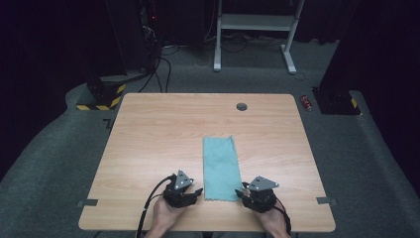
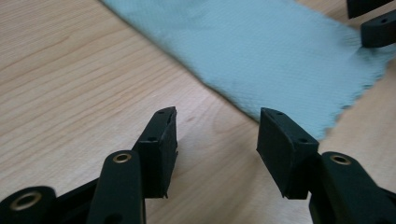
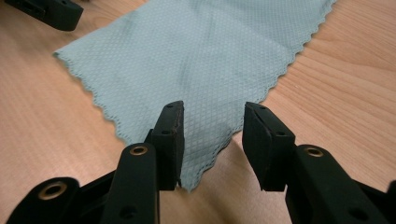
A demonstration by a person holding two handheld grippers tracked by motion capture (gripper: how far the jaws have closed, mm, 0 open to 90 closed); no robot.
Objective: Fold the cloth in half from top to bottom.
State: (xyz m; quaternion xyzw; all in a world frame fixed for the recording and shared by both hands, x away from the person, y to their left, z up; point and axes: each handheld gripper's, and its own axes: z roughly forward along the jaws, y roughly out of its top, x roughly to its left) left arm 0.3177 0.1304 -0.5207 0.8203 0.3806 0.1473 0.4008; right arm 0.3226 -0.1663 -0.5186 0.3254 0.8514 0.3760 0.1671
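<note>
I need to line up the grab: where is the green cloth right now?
In the high view the green cloth lies flat on the table, right of centre, its near edge between the left gripper and right gripper.

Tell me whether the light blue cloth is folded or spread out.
Folded: the light blue cloth lies flat as a narrow strip on the wooden table.
</note>
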